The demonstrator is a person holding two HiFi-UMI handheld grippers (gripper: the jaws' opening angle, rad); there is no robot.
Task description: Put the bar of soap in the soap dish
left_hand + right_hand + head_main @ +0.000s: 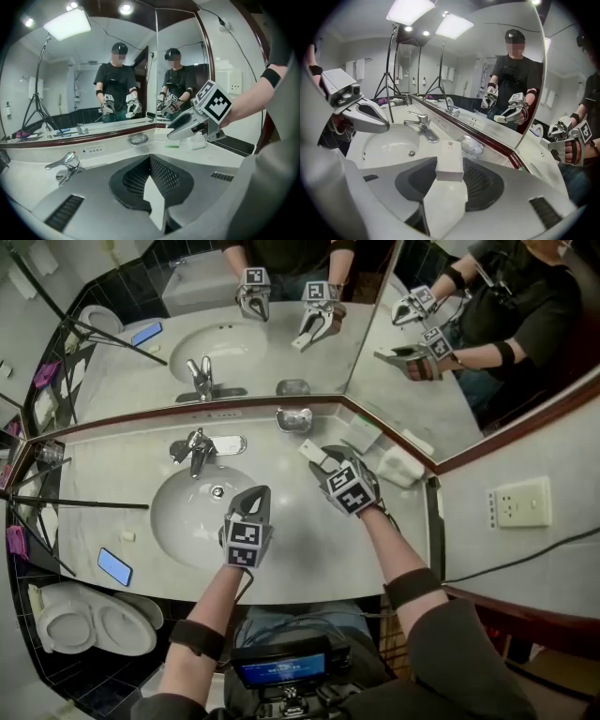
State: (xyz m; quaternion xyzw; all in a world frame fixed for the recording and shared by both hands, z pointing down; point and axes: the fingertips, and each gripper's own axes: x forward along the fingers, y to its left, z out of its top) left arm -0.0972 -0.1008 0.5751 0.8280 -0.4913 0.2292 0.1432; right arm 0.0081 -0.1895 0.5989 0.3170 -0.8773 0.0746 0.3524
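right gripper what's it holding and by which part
The bar of soap, pinched by its near end between the fingers of the right gripper.

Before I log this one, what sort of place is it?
A bathroom, perhaps a hotel's: a washbasin with a chrome faucet set in a pale counter, a corner mirror behind it, and a toilet beside it.

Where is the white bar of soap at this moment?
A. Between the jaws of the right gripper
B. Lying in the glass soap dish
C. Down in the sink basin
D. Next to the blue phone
A: the right gripper view shows the bar of soap clamped between the jaws of the right gripper, with the soap dish lying beyond it by the mirror.
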